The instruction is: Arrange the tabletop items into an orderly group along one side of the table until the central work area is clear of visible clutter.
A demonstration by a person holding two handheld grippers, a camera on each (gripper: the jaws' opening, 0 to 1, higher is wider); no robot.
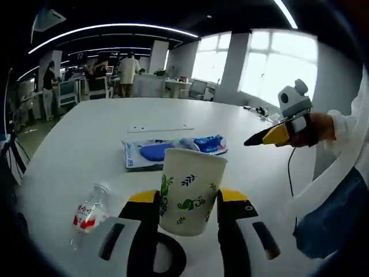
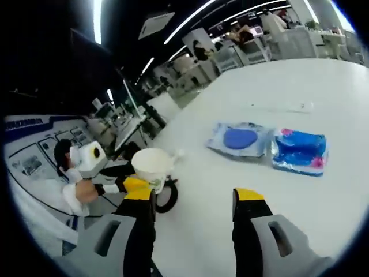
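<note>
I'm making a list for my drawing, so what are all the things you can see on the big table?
Paper cup: one, white with green leaf prints, between the left gripper's jaws.
Plastic bottle: one, clear with a red label, lying on the table left of the cup.
Wipes packs: two, a pale one with a blue oval and a bright blue one, side by side mid-table.
Flat strip: one, white, beyond the packs.
Table: one, white.
People: several, standing far behind.
Left gripper: black and yellow, shut on the cup.
Right gripper: black and yellow, open.
</note>
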